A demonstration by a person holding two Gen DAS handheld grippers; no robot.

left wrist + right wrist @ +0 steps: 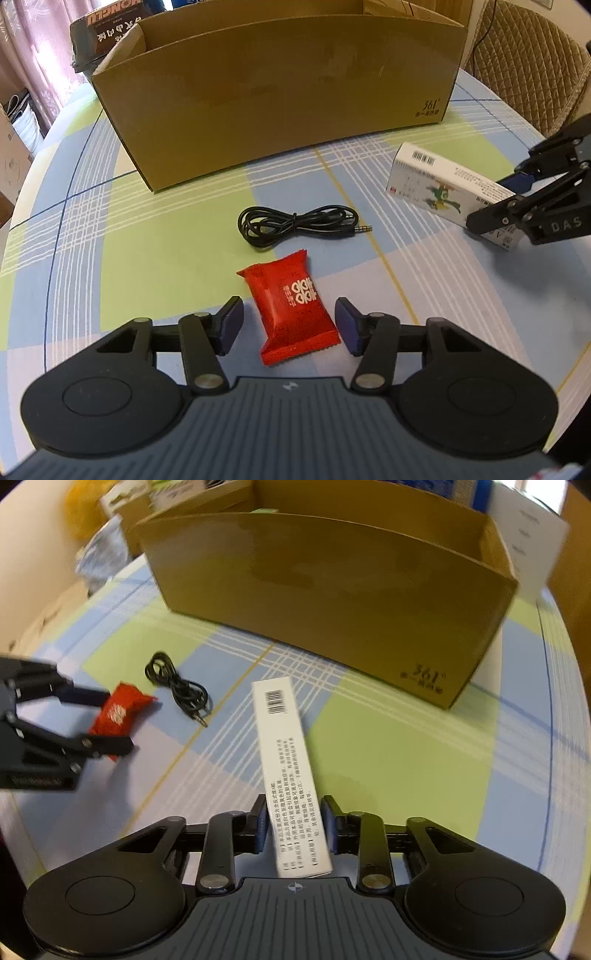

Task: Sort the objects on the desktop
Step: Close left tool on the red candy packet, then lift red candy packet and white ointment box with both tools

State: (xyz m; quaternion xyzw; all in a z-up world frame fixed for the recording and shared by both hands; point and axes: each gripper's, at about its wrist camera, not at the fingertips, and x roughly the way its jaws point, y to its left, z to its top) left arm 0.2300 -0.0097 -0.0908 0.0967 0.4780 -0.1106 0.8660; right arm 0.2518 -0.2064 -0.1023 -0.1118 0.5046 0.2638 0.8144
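Both grippers sit low over the checked blue, green and white tablecloth (129, 229). On the left gripper (290, 325) the blue-padded fingers (232, 321) are spread wide on either side of the red foil snack packet with white characters (291, 310), with a visible gap at each side, so the packet lies free on the cloth. The right gripper (293, 825) has its fingers (260, 825) pressed against the near end of the long white cardboard box with a barcode and printed text (288, 760), gripping it; whether the box is lifted off the cloth I cannot tell. Beyond the packet lies a coiled black audio cable with a jack plug (299, 225). Farther back stands an open brown cardboard carton (280, 96), apart from all three items.
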